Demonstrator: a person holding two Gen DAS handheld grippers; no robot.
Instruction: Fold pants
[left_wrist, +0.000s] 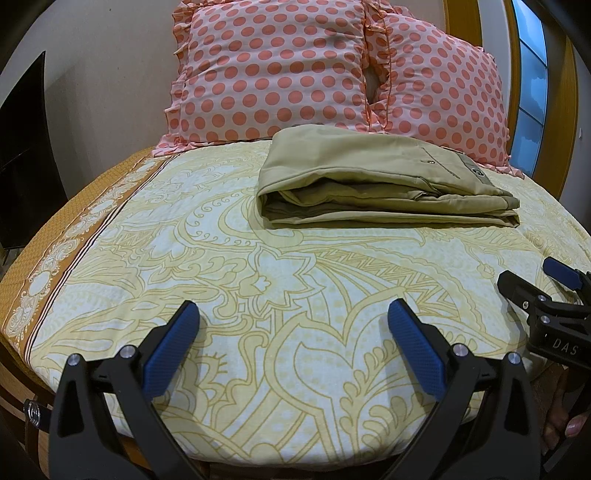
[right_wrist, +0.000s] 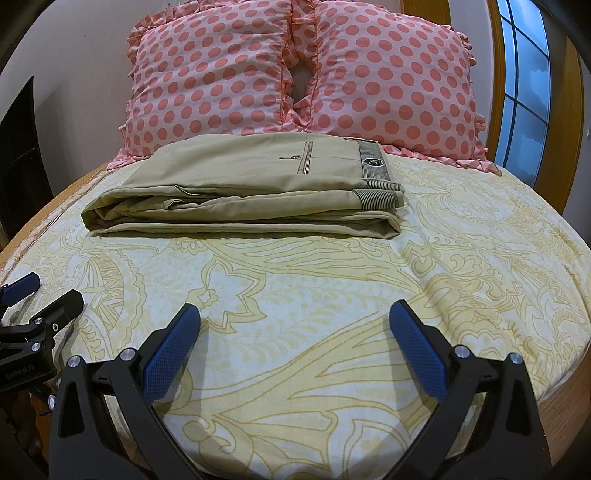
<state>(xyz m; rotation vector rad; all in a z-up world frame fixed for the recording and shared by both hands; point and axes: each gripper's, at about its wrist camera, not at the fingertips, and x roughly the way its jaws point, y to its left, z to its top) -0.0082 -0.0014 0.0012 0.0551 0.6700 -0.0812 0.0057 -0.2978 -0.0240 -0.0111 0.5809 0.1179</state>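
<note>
Khaki pants (left_wrist: 384, 184) lie folded in a flat stack on the bed, just in front of the pillows; they also show in the right wrist view (right_wrist: 240, 192), waistband and label at the right end. My left gripper (left_wrist: 293, 314) is open and empty, hovering over the near part of the bed, well short of the pants. My right gripper (right_wrist: 295, 314) is open and empty, also near the bed's front. Each gripper shows at the edge of the other's view: the right gripper (left_wrist: 532, 280) and the left gripper (right_wrist: 40, 291).
The bed has a yellow and white patterned sheet (left_wrist: 258, 295) with an orange border (left_wrist: 55, 258) on the left. Two pink polka-dot pillows (right_wrist: 207, 70) (right_wrist: 395, 77) lean at the head. A window (right_wrist: 524, 92) is at the right, a dark screen (left_wrist: 26, 147) at the left.
</note>
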